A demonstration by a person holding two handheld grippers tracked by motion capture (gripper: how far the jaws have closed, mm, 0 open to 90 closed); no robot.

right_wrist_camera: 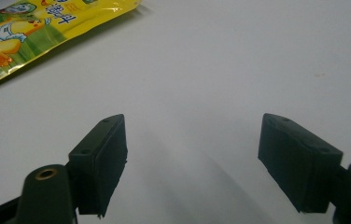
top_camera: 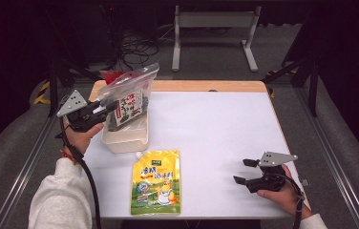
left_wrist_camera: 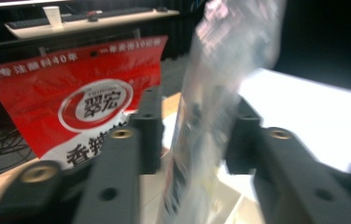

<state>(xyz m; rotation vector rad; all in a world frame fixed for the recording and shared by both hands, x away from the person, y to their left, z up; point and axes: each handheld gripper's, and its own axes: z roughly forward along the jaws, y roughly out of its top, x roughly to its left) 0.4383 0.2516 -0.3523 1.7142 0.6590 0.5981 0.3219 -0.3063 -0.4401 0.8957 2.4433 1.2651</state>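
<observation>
The left gripper (top_camera: 102, 109) sits at the far left of the table, its jaws standing on either side of a clear plastic bag (top_camera: 130, 95) that holds a dark printed packet. In the left gripper view the bag (left_wrist_camera: 211, 112) rises between the two black pads; there is a gap on both sides, so the pads do not press on it and the gripper is open. The bag stands tilted in a shallow white tub (top_camera: 125, 138) near the far left corner of the table, its clear top leaning toward the far right. Behind the tub, at the far left edge, a red packet (left_wrist_camera: 85, 100) with white lettering stands upright. The right gripper (top_camera: 244, 171) rests low at the near right of the table (top_camera: 216, 124), held in the person's right hand (top_camera: 280, 193), its jaws spread wide with nothing between them; in the right gripper view they hang over bare white tabletop. A yellow pouch (top_camera: 156, 181) with a cartoon duck lies flat at the near middle of the table, just in front of the tub and well apart from the right gripper.
</observation>
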